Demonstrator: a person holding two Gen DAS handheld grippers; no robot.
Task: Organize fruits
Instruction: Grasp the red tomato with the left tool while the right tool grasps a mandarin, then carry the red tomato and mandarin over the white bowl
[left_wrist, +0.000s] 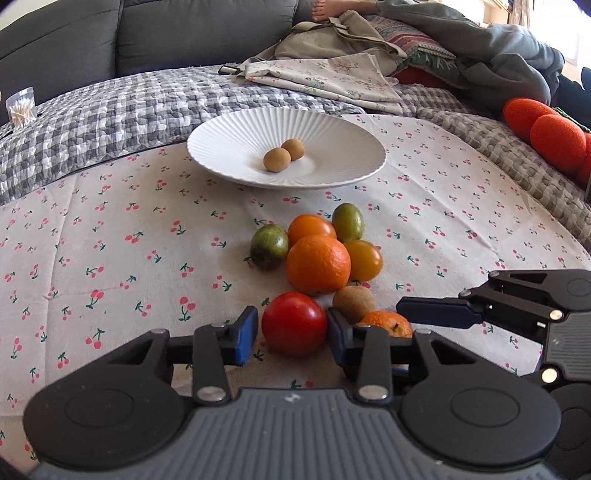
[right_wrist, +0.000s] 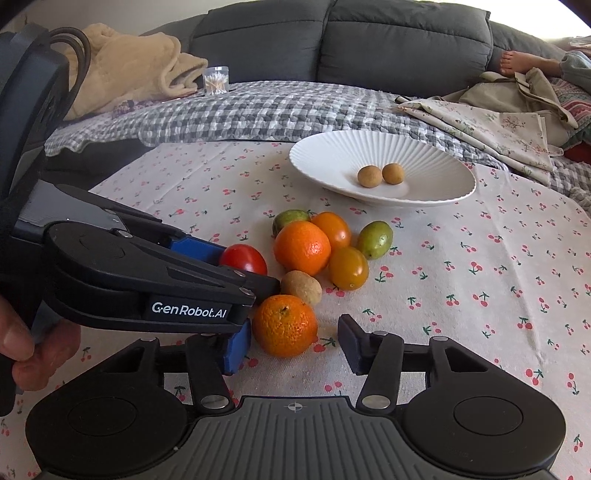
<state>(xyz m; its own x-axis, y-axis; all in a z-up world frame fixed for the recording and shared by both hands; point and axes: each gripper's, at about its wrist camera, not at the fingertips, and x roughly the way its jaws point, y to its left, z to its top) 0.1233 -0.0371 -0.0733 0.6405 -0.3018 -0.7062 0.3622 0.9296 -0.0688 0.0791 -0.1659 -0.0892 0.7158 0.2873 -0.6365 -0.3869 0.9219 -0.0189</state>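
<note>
The white plate looks like glazed ceramic — finely ribbed, with a soft sheen. At its centre lie two small brown fruits, matt and faintly rough. The red tomato is smooth and glossy; the large orange, at 12 o'clock from it, has dimpled, waxy peel. The tablecloth is matt woven cloth, creased, printed with cherries. The left gripper is matt black plastic with blue rubbery-looking pads and shiny metal pins — the right gripper alike.
</note>
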